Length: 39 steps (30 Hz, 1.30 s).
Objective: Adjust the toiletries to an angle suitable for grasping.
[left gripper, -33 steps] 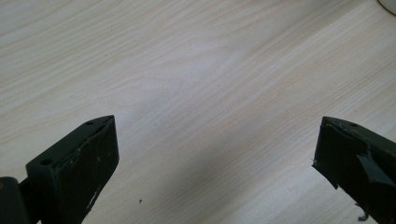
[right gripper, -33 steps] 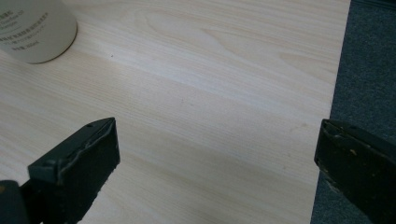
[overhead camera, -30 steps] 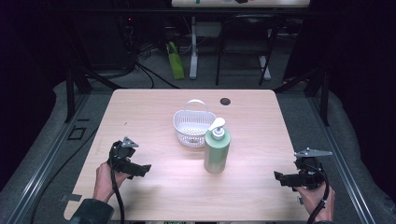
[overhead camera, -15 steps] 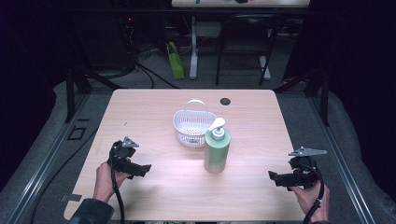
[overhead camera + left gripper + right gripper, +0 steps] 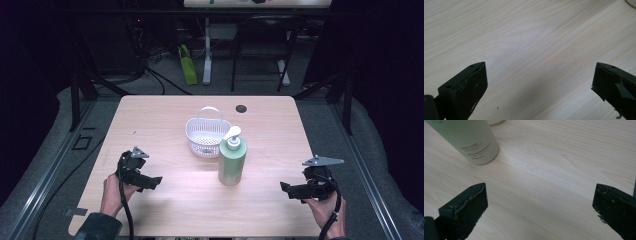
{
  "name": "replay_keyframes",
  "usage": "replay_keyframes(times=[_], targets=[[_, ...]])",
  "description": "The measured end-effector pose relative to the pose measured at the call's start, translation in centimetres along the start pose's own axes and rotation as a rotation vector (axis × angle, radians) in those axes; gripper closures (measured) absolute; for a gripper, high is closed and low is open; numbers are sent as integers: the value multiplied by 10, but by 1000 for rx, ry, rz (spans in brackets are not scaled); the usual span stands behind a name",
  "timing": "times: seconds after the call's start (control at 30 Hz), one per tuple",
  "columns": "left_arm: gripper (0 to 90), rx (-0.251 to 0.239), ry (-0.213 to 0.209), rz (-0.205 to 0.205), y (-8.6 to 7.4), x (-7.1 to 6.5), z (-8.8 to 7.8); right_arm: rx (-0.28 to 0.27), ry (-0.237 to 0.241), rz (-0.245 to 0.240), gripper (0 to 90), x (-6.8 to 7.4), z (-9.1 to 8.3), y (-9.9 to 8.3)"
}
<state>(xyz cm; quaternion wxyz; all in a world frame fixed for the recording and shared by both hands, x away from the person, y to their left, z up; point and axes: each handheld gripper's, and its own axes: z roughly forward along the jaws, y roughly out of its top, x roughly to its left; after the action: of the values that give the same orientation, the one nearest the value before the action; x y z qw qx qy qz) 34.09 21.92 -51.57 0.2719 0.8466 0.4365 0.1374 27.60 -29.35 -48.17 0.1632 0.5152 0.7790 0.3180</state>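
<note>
The light wooden table [image 5: 165, 120] carries the scene, its pale grain running clean across the top, with a small dark round spot [image 5: 241, 108] near the far edge. Toward the middle stands a white plastic basket [image 5: 206, 134], perforated along its wall and floor and crossed by a thin arched handle. Just in front of it, and a little to its right in the high view, rises the green pump bottle [image 5: 232, 164], upright on the table: a tall, straight-sided cylinder of soft matte sage green, topped by a white collar and a white pump head whose spout points to the right (whether bottle and basket actually touch cannot be told from above). The right gripper view shows the bottle's lower body [image 5: 469, 138] close up, with a few lines of small dark print low on the side and a cleanly rounded base set flat on the wood. The right gripper [image 5: 286, 187] hovers low near the table's right front, well apart from the bottle and aimed toward it, its jaws spread wide with nothing between them. The left gripper [image 5: 156, 181] sits at the left front, likewise spread wide over bare wood, holding nothing.
</note>
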Motion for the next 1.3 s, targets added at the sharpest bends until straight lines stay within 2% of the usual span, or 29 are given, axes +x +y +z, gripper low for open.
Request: replay_keyframes(times=[0.77, 0.93, 1.3], targets=[[0, -5, -8, 1, 1, -1, 1, -60, 78, -59, 0, 33, 6, 27], [0, -6, -8, -2, 0, 0, 1, -79, 102, -84, 0, 45, 10, 38], [0, -2, -10, 2, 0, -1, 1, -103, 132, -99, 0, 58, 15, 52]])
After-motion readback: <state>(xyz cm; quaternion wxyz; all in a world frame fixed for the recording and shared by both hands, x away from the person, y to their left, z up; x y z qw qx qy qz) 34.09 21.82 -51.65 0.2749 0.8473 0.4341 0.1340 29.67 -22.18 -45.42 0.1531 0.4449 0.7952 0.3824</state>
